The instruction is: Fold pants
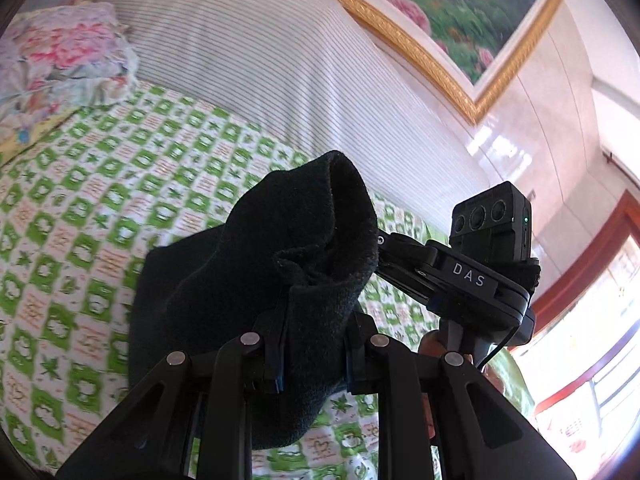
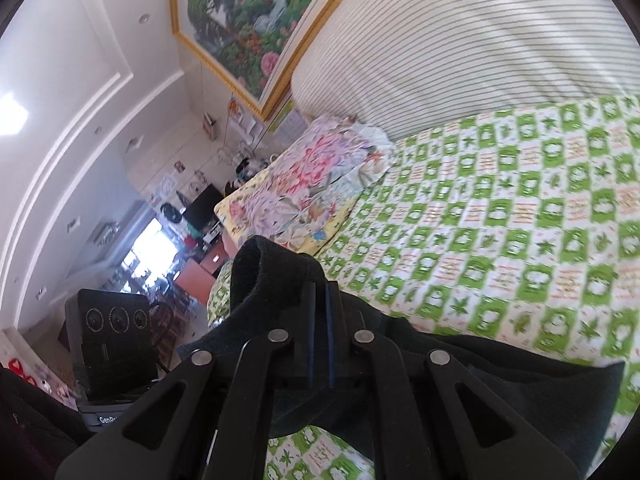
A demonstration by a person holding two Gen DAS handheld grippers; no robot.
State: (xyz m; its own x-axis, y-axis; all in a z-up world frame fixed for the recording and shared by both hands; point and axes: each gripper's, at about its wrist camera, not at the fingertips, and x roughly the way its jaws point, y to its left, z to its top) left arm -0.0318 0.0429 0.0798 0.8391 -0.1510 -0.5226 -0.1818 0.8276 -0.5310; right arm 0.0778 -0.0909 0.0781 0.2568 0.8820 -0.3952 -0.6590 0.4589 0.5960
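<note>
The black pants [image 1: 256, 264] are lifted above the bed, bunched thickly between my left gripper's [image 1: 314, 336] jaws, which are shut on the cloth. The rest of the fabric hangs down toward the green checked bedsheet [image 1: 80, 208]. In the right wrist view my right gripper [image 2: 320, 320] is shut on a thin edge of the pants [image 2: 276, 276], with a fold rising at the left of its fingers and more cloth trailing right [image 2: 520, 368]. The right gripper's body [image 1: 480, 276] shows in the left wrist view, close to the right of the pants.
A floral pillow [image 1: 64, 60] lies at the head of the bed; it also shows in the right wrist view [image 2: 304, 184]. A striped cushion or headboard [image 1: 256, 52] stands behind the bed. A gold-framed painting [image 1: 460, 12] hangs on the wall. The green sheet [image 2: 500, 216] spreads to the right.
</note>
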